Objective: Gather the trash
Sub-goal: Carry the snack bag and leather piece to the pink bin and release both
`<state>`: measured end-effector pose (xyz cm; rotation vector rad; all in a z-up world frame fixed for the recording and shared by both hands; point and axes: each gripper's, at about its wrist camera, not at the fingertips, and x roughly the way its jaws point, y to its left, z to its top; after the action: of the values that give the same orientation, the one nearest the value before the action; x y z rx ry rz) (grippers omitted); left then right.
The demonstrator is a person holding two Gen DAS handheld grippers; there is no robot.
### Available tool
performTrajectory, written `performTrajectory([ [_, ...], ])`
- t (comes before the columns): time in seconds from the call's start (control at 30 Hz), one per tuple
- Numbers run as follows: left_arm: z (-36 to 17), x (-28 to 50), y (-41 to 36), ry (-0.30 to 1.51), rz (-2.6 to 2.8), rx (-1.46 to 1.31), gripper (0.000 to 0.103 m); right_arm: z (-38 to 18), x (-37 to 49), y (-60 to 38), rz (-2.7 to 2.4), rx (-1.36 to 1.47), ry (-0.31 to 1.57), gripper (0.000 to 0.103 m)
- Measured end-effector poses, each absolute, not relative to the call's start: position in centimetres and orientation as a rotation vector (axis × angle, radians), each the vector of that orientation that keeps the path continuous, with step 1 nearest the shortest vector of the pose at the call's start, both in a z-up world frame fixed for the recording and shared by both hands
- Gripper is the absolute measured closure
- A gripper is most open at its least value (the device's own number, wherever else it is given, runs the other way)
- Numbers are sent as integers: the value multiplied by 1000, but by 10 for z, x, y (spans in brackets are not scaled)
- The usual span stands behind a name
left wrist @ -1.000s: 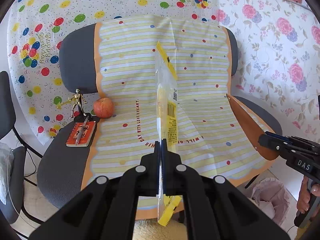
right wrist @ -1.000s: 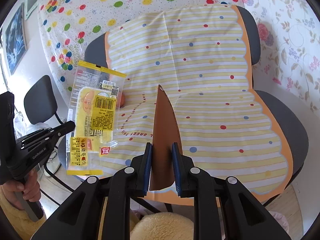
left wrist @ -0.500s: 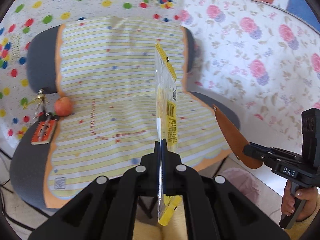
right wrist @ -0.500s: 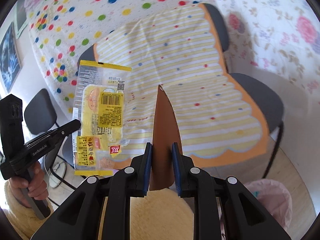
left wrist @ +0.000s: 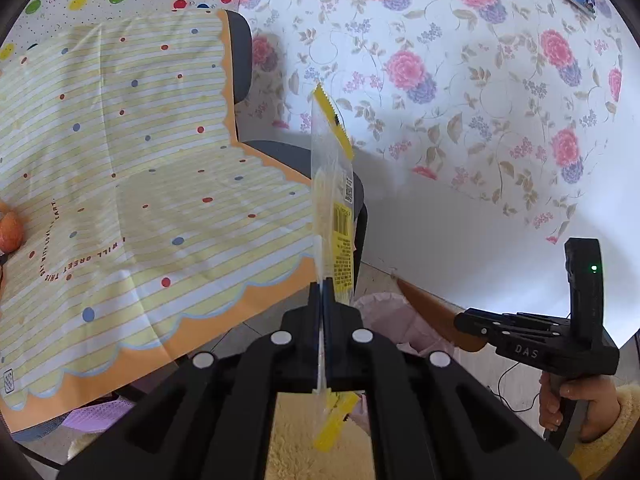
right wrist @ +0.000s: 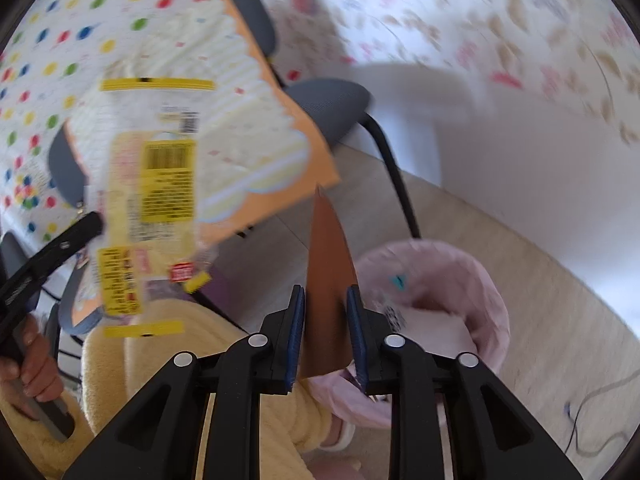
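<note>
My left gripper [left wrist: 322, 286] is shut on a clear and yellow snack wrapper [left wrist: 334, 184], held upright and edge-on; the wrapper shows flat in the right wrist view [right wrist: 148, 200]. My right gripper [right wrist: 326, 304] is shut on a brown leaf-shaped scrap [right wrist: 328, 264], which also shows in the left wrist view [left wrist: 432, 310]. A bin with a pink liner [right wrist: 460, 280] stands on the floor just below and right of the right gripper; its rim shows behind the left gripper [left wrist: 384, 316]. The right wrist view is blurred.
A grey chair draped with a striped yellow cloth [left wrist: 132, 184] is on the left, with an orange fruit [left wrist: 10, 230] at its far edge. A floral wall [left wrist: 460, 100] is behind. A chair leg [right wrist: 396, 184] stands near the bin. A cable [right wrist: 592, 408] lies on the floor.
Both grippers have swung right and down, away from the chair toward the pink-lined bin, each still holding its piece. The bin is now large in the right wrist view.
</note>
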<state>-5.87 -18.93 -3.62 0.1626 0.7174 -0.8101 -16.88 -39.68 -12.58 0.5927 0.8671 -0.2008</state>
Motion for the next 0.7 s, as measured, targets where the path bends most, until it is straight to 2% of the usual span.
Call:
performTrajectory([
  [0.37, -49, -63, -202, 765, -803, 203, 103, -114, -167, -409, -221, 546, 779, 74],
  [0.7, -85, -91, -279, 830, -946, 320, 103, -91, -191, -421, -276, 524, 698, 74],
])
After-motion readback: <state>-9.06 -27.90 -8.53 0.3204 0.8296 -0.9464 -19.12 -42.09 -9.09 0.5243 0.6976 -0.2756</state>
